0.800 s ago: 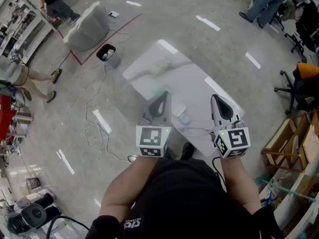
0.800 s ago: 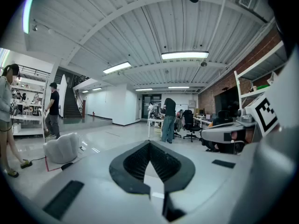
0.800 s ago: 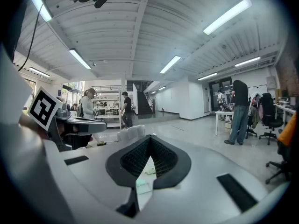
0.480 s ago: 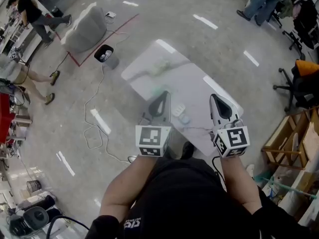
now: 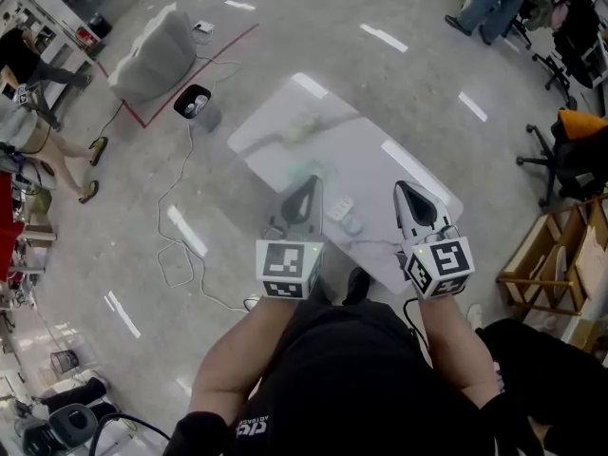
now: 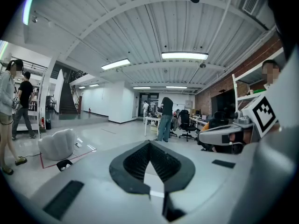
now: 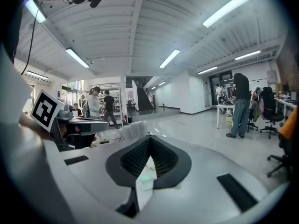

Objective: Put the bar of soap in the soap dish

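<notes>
In the head view a small white ribbed soap dish (image 5: 340,209) lies near the front of the white marble table (image 5: 380,164). A pale round bar of soap (image 5: 352,225) sits just beside it on the tabletop. My left gripper (image 5: 308,182) is held above the table's left front edge, left of the dish, jaws shut and empty. My right gripper (image 5: 403,189) hovers to the right of the soap, also shut with nothing in it. In the left gripper view its jaws (image 6: 149,143) meet at the tips. The right gripper view shows the same (image 7: 149,137).
A pale object (image 5: 304,126) lies at the table's far side. On the floor to the left are cables (image 5: 180,226), a black bin (image 5: 193,103) and a white beanbag (image 5: 147,46). A wooden rack (image 5: 546,259) and an office chair (image 5: 570,150) stand to the right. People stand farther off.
Both grippers have kept still over the table's front. The head view has shifted slightly, and a person at the upper left has walked on.
</notes>
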